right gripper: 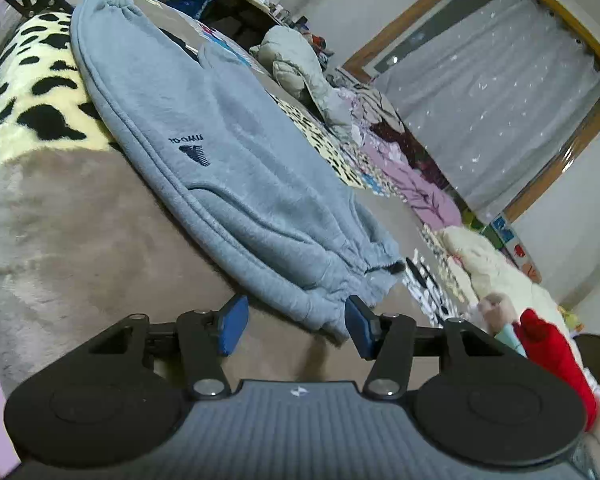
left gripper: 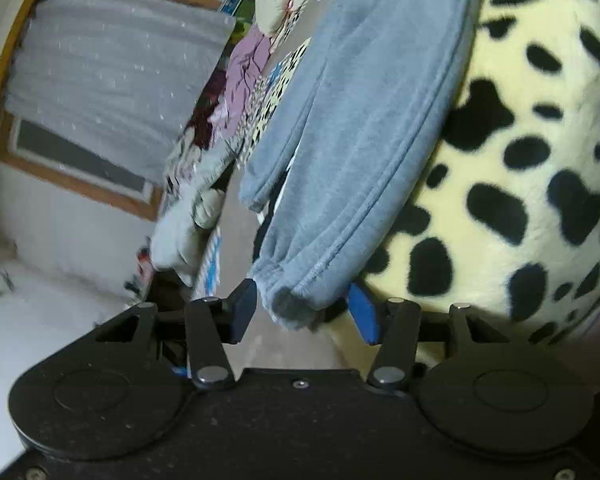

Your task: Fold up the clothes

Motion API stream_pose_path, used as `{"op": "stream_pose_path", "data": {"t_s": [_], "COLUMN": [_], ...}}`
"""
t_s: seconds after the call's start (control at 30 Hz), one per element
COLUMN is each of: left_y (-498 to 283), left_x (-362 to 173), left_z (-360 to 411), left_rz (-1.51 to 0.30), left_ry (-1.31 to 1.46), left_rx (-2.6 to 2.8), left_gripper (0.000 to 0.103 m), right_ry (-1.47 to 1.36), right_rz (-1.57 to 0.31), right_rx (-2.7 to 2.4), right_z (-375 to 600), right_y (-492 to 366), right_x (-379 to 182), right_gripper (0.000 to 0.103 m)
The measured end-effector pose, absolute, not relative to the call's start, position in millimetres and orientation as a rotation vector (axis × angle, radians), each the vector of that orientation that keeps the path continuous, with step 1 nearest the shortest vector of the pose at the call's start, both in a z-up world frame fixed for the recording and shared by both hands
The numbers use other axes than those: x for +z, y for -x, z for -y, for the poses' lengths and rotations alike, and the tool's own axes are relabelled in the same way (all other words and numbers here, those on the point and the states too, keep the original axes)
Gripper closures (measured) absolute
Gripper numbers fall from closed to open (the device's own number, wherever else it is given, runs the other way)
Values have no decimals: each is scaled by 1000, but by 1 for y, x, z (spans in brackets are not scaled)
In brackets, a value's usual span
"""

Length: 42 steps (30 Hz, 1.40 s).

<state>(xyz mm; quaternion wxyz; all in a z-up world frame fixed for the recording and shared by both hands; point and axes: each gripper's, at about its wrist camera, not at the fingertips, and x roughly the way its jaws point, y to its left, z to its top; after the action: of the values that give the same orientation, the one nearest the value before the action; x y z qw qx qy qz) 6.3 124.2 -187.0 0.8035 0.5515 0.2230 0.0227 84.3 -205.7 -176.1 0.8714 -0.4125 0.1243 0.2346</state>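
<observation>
Grey-blue sweatpants (left gripper: 364, 120) lie folded lengthwise, one leg on the other, across the bed. In the left wrist view the elastic leg cuff (left gripper: 296, 304) sits between the blue pads of my left gripper (left gripper: 303, 314), whose jaws stand wide apart around it without pinching. In the right wrist view the same sweatpants (right gripper: 228, 168) show a small dark logo, and their gathered waistband (right gripper: 328, 312) reaches in between the fingers of my right gripper (right gripper: 296, 330), which is open too. The far cuffs (right gripper: 112, 4) lie at the top left.
A cow-print fleece blanket (left gripper: 520, 140) (right gripper: 40, 92) lies under the legs, on a grey-brown plush cover (right gripper: 80, 220). Pink and patterned clothes (right gripper: 412, 176) are heaped along the far side, beside a cream plush bundle (right gripper: 488, 264) and a red item (right gripper: 552, 352). Behind them is a curtained window (right gripper: 500, 100).
</observation>
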Motion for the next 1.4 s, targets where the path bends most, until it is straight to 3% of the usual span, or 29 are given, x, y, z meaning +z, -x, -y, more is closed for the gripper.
{"op": "stream_pose_path", "data": {"t_s": [0.23,0.3,0.4,0.97,1.03,1.4], "left_y": [-6,-8,-15,-116,-133,-214], "left_x": [-188,-183,-168,-82,-77,-89], "left_z": [-128,-130,-135,-155,-158,-157], "left_rz": [-430,-426,-437,-426,-425,-452], "left_ry": [-1135,-1088,-970,-462,-434,-420], "left_rx": [82,90,88,132,144,174], "left_gripper": [76,81,84,91,97,98], "right_ry": [866,848,798,400,352,198], "right_rz": [-232,-255,-270,-275,-279,-322], "right_rx": [516,544,553,531,518,481], "right_z": [207,208,211,231,234,242], "right_y": [-92,-96,-102,-175,-190,-254], "right_x": [-177,-175,-167,-119,-116,-120], "right_gripper": [55,76,84,90,90,91]}}
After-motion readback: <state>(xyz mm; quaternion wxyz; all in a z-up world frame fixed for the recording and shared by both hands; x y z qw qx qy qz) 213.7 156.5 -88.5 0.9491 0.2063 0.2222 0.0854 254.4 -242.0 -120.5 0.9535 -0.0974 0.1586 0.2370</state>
